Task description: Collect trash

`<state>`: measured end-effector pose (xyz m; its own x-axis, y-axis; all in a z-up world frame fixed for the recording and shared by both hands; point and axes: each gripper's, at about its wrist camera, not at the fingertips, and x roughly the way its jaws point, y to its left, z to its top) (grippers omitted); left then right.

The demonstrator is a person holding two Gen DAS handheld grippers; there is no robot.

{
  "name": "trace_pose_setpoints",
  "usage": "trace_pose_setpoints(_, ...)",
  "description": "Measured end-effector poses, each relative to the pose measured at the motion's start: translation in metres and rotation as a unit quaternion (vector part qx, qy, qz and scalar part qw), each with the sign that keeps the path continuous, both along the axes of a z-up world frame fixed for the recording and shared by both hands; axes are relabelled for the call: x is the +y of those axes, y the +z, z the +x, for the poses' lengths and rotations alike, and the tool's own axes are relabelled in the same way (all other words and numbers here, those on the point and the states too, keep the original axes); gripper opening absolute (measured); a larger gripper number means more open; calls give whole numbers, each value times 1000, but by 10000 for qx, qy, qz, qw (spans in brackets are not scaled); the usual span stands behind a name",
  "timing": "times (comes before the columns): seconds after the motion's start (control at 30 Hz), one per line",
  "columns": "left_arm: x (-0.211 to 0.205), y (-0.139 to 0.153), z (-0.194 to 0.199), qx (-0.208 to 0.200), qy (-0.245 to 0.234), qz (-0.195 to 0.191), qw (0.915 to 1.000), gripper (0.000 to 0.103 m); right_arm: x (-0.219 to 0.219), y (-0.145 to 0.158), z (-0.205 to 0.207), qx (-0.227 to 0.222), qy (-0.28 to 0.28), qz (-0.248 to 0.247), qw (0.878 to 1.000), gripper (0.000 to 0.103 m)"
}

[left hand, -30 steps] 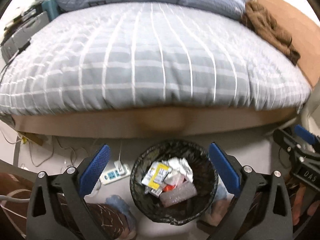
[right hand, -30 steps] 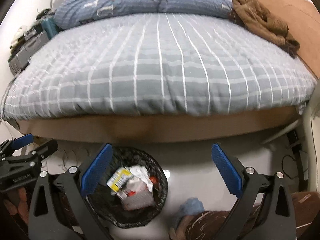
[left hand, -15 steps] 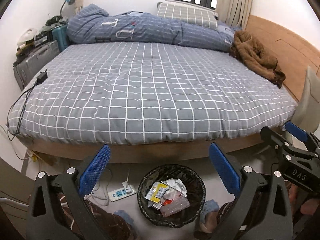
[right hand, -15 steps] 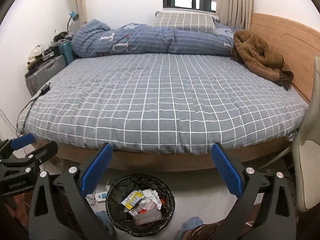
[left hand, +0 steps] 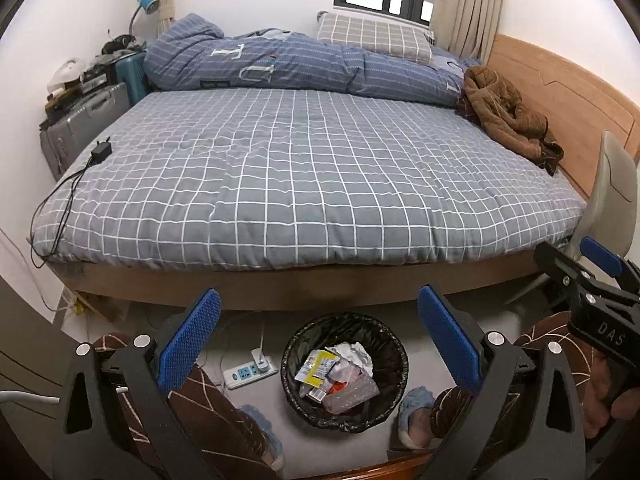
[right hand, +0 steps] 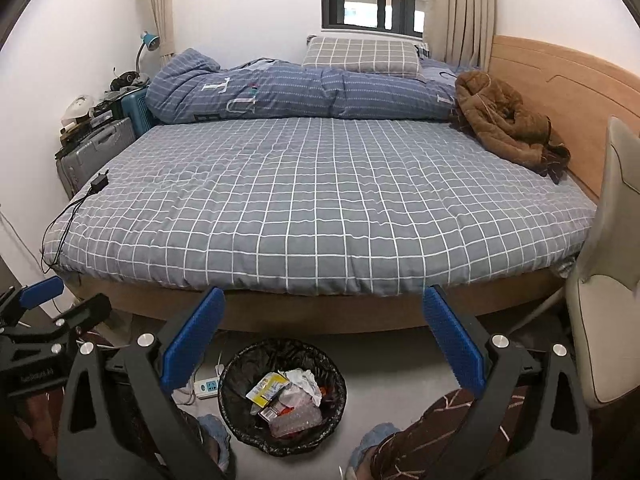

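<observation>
A round black-lined trash bin [left hand: 390, 344] stands on the floor at the foot of the bed, holding a yellow wrapper [left hand: 316, 366], crumpled white paper [left hand: 356, 354] and a clear packet. It also shows in the right wrist view [right hand: 236, 380]. My left gripper [left hand: 318, 320] is open and empty, raised above the bin. My right gripper [right hand: 322, 316] is open and empty, above and right of the bin. The right gripper also shows at the left wrist view's right edge [left hand: 592, 272], the left one at the right wrist view's left edge [right hand: 48, 308].
A wide bed with a grey checked cover [left hand: 312, 176] fills the view, with a blue duvet [left hand: 280, 64], a brown jacket [left hand: 504, 116] and a charger with cable [left hand: 100, 152]. Suitcases [left hand: 80, 128] stand left, a chair [right hand: 604, 280] right. A power strip [left hand: 250, 372] lies by the bin.
Both grippers have risen and pulled back from the bin, so the whole bed and window come into view. Both stay open and empty.
</observation>
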<state>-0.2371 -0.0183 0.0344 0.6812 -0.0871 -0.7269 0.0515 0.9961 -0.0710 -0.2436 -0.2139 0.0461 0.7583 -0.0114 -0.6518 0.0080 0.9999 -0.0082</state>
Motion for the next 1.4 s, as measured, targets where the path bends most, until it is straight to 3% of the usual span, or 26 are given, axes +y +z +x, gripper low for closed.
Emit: trace_pose_setpoints(1.4,2,3,4,-72,88,148,9998,97,6,-5,-3,53,18,38,10000,95)
